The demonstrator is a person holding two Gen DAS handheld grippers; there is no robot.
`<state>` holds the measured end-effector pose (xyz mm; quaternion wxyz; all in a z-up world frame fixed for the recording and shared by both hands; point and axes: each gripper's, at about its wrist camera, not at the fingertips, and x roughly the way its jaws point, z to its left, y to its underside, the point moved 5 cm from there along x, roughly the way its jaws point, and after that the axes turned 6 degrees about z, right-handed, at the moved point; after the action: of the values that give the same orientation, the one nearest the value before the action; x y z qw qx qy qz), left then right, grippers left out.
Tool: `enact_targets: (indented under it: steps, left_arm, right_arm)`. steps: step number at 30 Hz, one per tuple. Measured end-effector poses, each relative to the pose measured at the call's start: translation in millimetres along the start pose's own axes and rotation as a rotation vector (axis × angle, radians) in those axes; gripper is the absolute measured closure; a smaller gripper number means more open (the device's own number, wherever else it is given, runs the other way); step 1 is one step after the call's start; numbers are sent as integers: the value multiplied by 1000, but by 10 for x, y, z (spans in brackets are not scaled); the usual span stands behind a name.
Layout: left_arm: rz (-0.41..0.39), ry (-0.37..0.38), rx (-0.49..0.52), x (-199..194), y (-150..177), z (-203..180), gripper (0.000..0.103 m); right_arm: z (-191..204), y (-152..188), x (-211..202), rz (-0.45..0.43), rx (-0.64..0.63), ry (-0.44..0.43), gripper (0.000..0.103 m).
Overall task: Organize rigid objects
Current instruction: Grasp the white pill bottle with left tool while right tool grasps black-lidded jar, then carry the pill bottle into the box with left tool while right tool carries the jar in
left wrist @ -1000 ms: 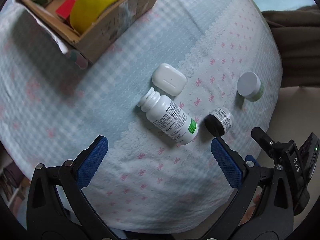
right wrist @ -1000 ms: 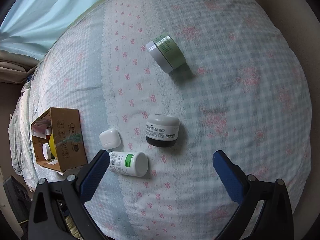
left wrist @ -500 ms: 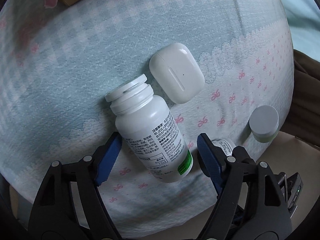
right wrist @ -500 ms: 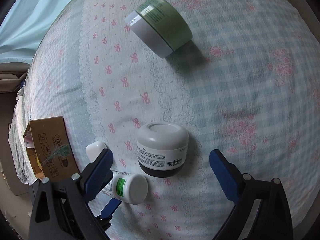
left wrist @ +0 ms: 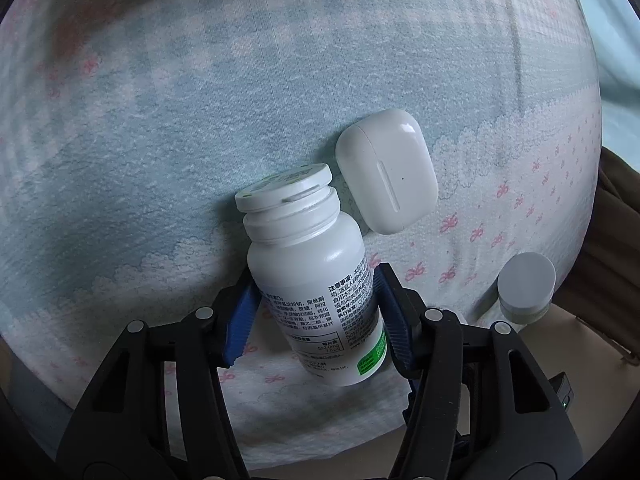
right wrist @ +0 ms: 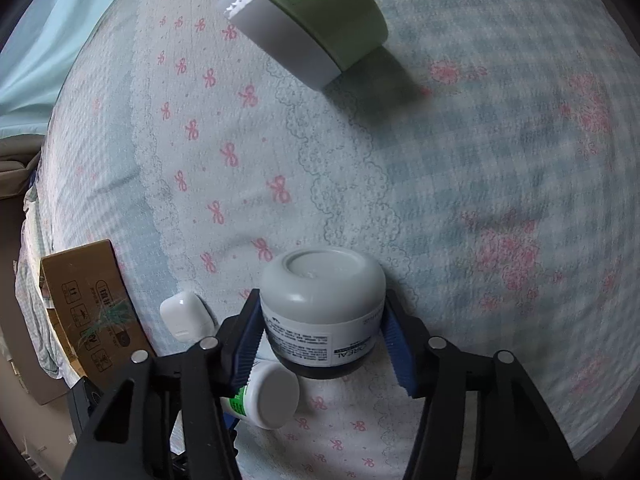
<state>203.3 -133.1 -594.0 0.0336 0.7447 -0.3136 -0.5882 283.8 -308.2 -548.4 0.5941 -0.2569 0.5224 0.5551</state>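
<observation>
Bedspread [right wrist: 500, 152] beyond green jar [right wrist: 316, 20]

"l'oreal" on grey jar [right wrist: 322, 312]; "512.0mg" on white bottle [left wrist: 320, 304]

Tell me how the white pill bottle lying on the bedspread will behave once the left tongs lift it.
The white pill bottle is smooth, hard plastic, so it should stay stiff but could slip. The left tongs, whose jaws have just been closing, grip its lower body, so the capped end may droop. If released on the bedspread, its round body would probably roll.
</observation>
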Motion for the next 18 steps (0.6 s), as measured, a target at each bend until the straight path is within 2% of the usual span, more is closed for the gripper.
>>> enact_targets:
  steps: [6,12,18]
  left_arm:
    - [-8,2,42,-169,8,64,51]
    - [-17,0,112,-301,33,-49,52]
    - [-55,12,232,-605,107,-267,52]
  right_arm:
    - [-64,24,-56,-1,4,-7,51]
    - [-93,57,-184,-21,5,-18,51]
    - [-53,143,-431,-67,-22,-30,51]
